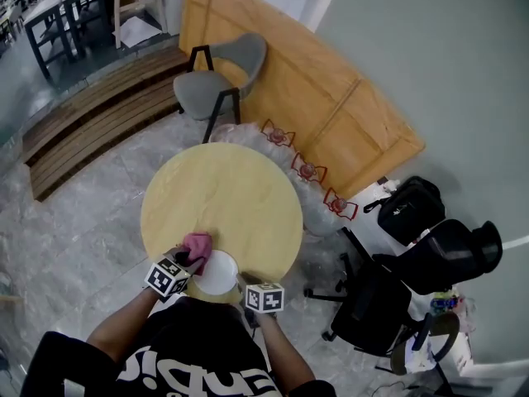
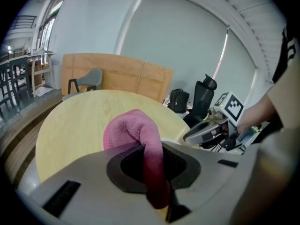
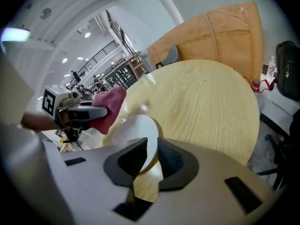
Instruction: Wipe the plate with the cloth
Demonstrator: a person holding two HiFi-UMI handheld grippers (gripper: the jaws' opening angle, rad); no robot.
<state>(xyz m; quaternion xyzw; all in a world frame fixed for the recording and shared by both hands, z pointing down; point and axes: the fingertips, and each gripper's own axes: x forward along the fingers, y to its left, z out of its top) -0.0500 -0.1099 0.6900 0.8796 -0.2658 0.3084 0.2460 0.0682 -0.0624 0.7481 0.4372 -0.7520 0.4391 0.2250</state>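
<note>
Round pale-wood table (image 1: 223,197) on grey stone floor. White plate (image 1: 216,273) at its 6 o'clock edge, rim pinched in closed right gripper (image 1: 245,286). Pink cloth (image 1: 197,243) clamped in left gripper (image 1: 183,260), at plate's 10 o'clock rim. Probably only starting; wiping of plate face apparently all left.

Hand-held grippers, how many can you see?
2. The left hand-held gripper pinches the pink cloth; the right hand-held gripper grips the white plate. Both at the table's near edge.

Pink cloth (image 1: 198,242), white plate (image 1: 216,273), underside perhaps tan; pale wood-grain table (image 1: 223,197).
</note>
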